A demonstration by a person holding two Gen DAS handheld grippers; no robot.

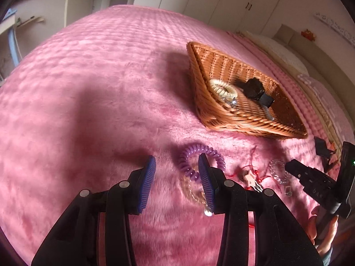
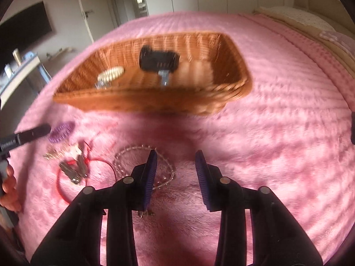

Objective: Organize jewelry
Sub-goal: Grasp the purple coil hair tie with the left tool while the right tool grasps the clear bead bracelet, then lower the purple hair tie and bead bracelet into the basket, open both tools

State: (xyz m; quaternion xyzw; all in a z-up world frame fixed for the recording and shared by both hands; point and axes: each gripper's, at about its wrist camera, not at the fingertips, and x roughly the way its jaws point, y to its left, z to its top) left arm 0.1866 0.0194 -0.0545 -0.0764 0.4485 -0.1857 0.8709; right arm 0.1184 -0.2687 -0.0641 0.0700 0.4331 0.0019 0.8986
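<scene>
A wicker basket sits on the pink blanket and holds a cream coil band, a black watch and a silver piece. My left gripper is open, low over the blanket, its right finger beside a purple coil band and a gold chain. A red-string pendant and a clear bead bracelet lie to the right. My right gripper is open, its left finger over the bead bracelet.
The pink fleece blanket covers the bed. Pillows lie at the bed's head. Wardrobes, a door and a wall screen stand behind. The right gripper's body shows at the right of the left wrist view.
</scene>
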